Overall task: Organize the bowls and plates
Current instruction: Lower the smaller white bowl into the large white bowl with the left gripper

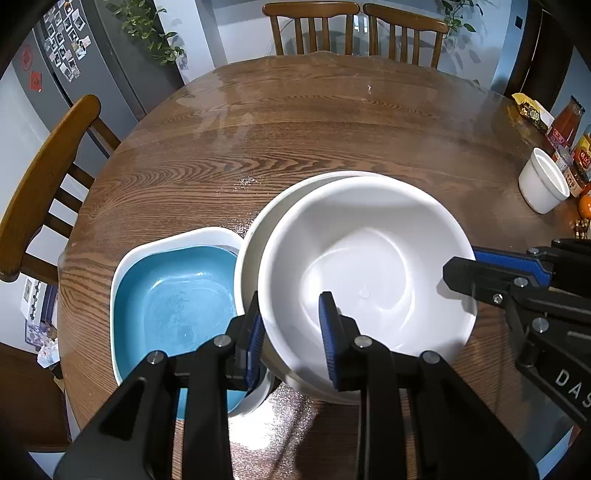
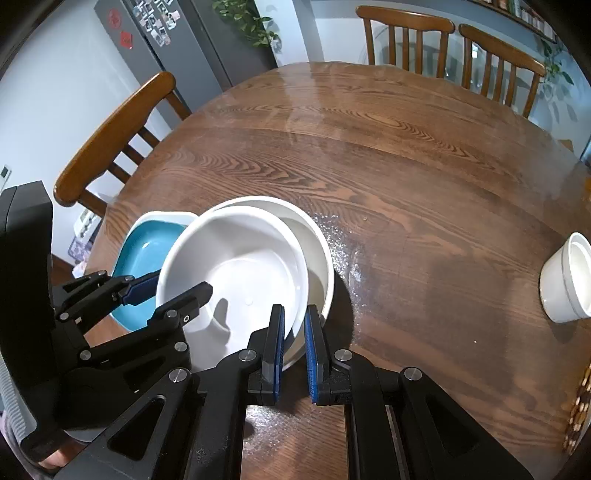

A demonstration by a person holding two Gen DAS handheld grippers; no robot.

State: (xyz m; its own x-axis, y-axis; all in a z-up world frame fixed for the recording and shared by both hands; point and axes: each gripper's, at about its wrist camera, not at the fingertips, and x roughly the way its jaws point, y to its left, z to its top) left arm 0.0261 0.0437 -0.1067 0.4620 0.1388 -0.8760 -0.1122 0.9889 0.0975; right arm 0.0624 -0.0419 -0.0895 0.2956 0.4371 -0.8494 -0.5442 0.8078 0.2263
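Observation:
A white bowl (image 1: 369, 266) sits tilted inside a larger white bowl (image 1: 258, 229) on the round wooden table (image 1: 295, 122). A square blue dish with a white rim (image 1: 173, 295) stands just left of them. My left gripper (image 1: 291, 328) is open, its jaws astride the near-left rim of the upper bowl. My right gripper (image 2: 294, 343) has its jaws narrowly apart around the bowls' near-right rim (image 2: 295, 325); I cannot tell whether the pads press on it. It also shows in the left wrist view (image 1: 476, 266). The bowls (image 2: 236, 266) and the blue dish (image 2: 147, 251) also show in the right wrist view.
A small white ribbed cup (image 1: 543, 184) lies tipped at the table's right, also in the right wrist view (image 2: 569, 280). Jars and packets (image 1: 565, 129) crowd the right edge. Wooden chairs (image 1: 354, 29) stand at the far side and one (image 1: 44, 177) at the left.

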